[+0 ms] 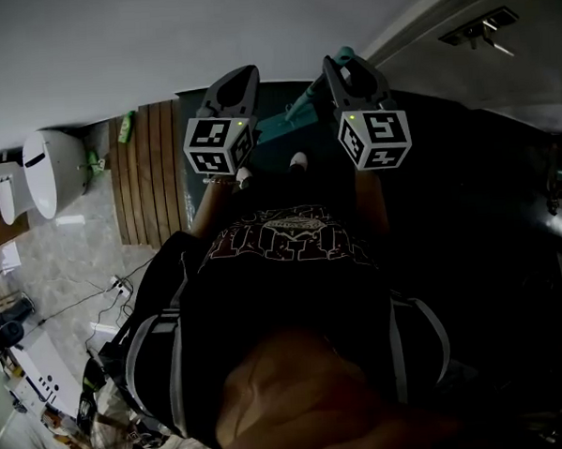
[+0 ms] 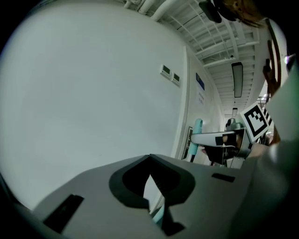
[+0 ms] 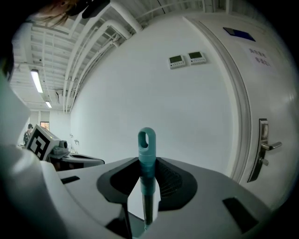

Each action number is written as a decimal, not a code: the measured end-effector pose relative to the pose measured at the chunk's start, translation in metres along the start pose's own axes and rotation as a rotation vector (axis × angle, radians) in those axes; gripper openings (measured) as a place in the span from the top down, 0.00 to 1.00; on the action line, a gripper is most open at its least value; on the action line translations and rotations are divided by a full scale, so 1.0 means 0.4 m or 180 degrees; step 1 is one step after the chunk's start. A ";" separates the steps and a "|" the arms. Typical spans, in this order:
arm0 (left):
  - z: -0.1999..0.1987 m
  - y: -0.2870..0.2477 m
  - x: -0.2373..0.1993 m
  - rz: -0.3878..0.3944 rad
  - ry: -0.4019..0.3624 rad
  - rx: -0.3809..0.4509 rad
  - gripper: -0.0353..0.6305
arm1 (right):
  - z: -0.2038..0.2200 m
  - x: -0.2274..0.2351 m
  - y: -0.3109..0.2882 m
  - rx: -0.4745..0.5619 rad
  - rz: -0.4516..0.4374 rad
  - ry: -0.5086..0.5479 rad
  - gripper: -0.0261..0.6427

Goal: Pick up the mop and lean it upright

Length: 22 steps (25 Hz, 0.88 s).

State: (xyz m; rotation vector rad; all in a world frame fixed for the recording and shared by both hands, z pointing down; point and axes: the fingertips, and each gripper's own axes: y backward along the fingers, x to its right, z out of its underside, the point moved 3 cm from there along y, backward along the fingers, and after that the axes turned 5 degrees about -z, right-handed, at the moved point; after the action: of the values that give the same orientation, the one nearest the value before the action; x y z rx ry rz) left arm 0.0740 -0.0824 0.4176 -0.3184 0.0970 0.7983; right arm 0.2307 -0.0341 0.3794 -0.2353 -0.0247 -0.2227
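Mop: teal plastic handle with hanging loop is standing upright before white wall.
Right gripper: you're clamping it below the loop, steering the lean.
Left gripper: jaws sitting pinched together, nothing clearly grabbed.

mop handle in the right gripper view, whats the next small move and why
Probably ease the mop handle forward until its looped top meets the white wall, grip kept. The right gripper is clamped just under the loop, the handle stands near upright, and its top looks short of the wall.
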 end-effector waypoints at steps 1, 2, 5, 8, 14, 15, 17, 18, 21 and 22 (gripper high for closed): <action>-0.005 0.004 -0.003 -0.0006 0.0000 0.0011 0.88 | -0.012 -0.008 0.002 0.0025 -0.0032 -0.0001 0.79; -0.010 0.006 -0.004 -0.0010 0.0000 0.0026 0.88 | -0.023 -0.015 0.004 0.0048 -0.0063 -0.0002 0.79; -0.019 0.007 -0.008 -0.0024 0.0004 0.0061 0.88 | -0.049 -0.032 0.008 0.0105 -0.0156 -0.0004 0.79; -0.025 0.009 -0.010 -0.0029 0.0016 0.0097 0.88 | -0.062 -0.048 0.009 0.0132 -0.0248 0.0014 0.79; -0.034 0.010 -0.007 -0.0012 0.0052 0.0137 0.88 | -0.069 -0.075 -0.002 0.0115 -0.0383 0.0090 0.79; -0.035 0.010 -0.009 -0.0015 0.0043 0.0134 0.88 | -0.072 -0.080 -0.004 0.0109 -0.0396 0.0105 0.79; -0.036 0.009 -0.016 -0.0033 0.0030 0.0109 0.88 | -0.078 -0.090 -0.008 0.0095 -0.0414 0.0141 0.79; -0.035 0.007 -0.018 -0.0042 0.0016 0.0084 0.88 | -0.080 -0.094 -0.010 0.0089 -0.0419 0.0160 0.79; -0.036 0.004 -0.014 -0.0002 -0.0027 0.0106 0.88 | -0.082 -0.096 -0.013 0.0076 -0.0419 0.0209 0.79; -0.040 0.003 -0.011 0.0027 -0.0020 0.0135 0.88 | -0.082 -0.095 -0.015 0.0070 -0.0417 0.0224 0.79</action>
State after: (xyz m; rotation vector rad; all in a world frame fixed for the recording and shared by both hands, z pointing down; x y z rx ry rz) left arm 0.0705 -0.0897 0.4032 -0.2756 0.1092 0.8047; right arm 0.1921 -0.0391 0.3468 -0.2040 0.0274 -0.3607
